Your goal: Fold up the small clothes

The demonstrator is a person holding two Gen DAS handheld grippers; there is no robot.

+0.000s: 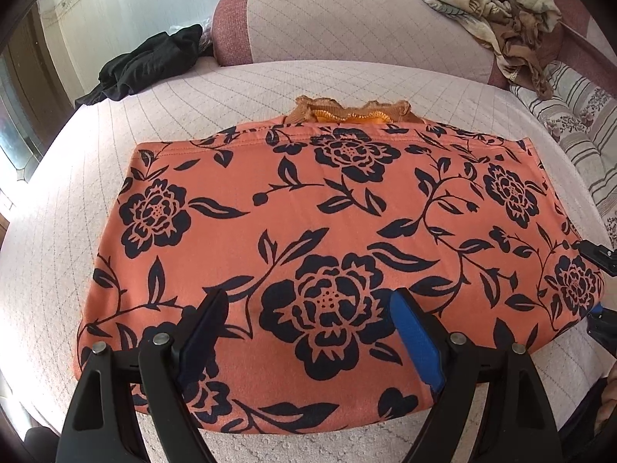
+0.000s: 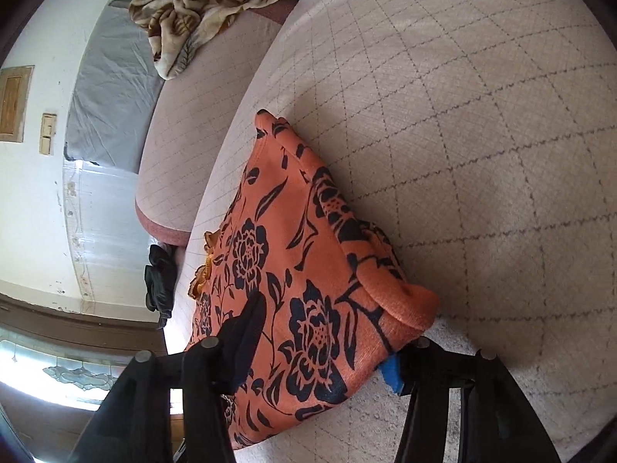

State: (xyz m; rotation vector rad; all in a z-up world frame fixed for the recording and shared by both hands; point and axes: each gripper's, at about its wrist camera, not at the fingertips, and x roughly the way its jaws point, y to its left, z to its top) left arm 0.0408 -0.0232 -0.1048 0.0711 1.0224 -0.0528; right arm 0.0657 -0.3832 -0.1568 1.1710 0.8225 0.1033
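Floral garment (image 1: 327,208) beneath left tool (image 1: 308,332), spread

Orange floral garment (image 1: 327,227) laid flat on the quilted bed (image 1: 58,231) — left claw (image 1: 308,332) spread wide above its near edge, black clothing (image 1: 150,63) heaped far left.

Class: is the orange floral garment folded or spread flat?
Folded. The garment lies doubled on the bed; the right wrist view shows a rounded fold edge with layers beneath.

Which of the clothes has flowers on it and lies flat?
The orange garment between the tongs. The black one is plain and bunched; the beige one is patterned but crumpled.
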